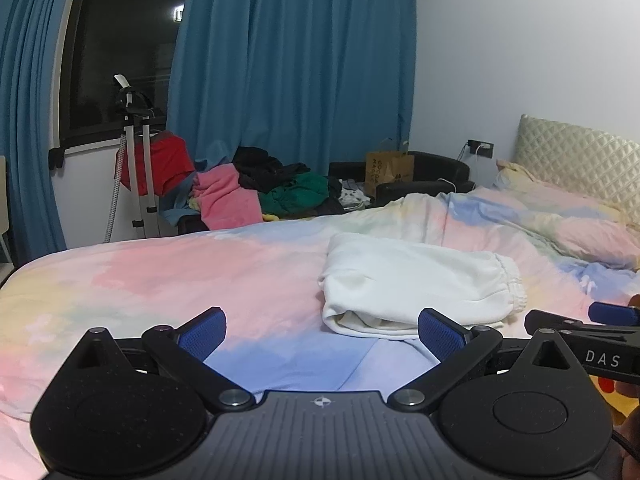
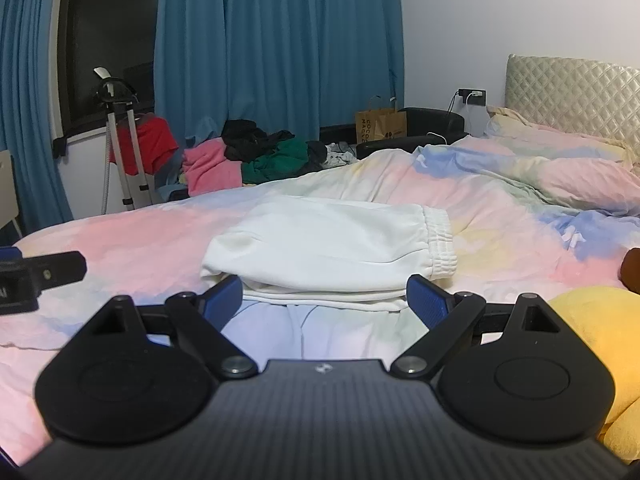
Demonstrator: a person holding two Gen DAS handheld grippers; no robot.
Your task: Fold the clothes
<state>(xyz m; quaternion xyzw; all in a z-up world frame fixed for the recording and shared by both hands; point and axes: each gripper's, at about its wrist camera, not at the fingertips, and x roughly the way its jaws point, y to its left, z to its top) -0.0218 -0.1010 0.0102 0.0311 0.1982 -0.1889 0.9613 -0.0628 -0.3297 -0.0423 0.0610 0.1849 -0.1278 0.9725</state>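
Left gripper (image 1: 320, 334) jaws spread, nothing between them, low over the bedspread (image 1: 140, 280). Right gripper (image 2: 326, 298) likewise spread wide, just short of the folded white pants (image 2: 332, 240), which lie mid-bed, elastic waistband to the right. Yellow plush (image 2: 600, 332) lies right of them.

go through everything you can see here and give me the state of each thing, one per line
left hand-held gripper: open, holding nothing
right hand-held gripper: open, holding nothing, just short of the garment
white garment: folded, flat on the bed
duvet: rumpled, pushed toward the headboard
blue curtains: part drawn, dark window showing
clothes pile: unfolded, heaped beyond the bed
paper bag: upright
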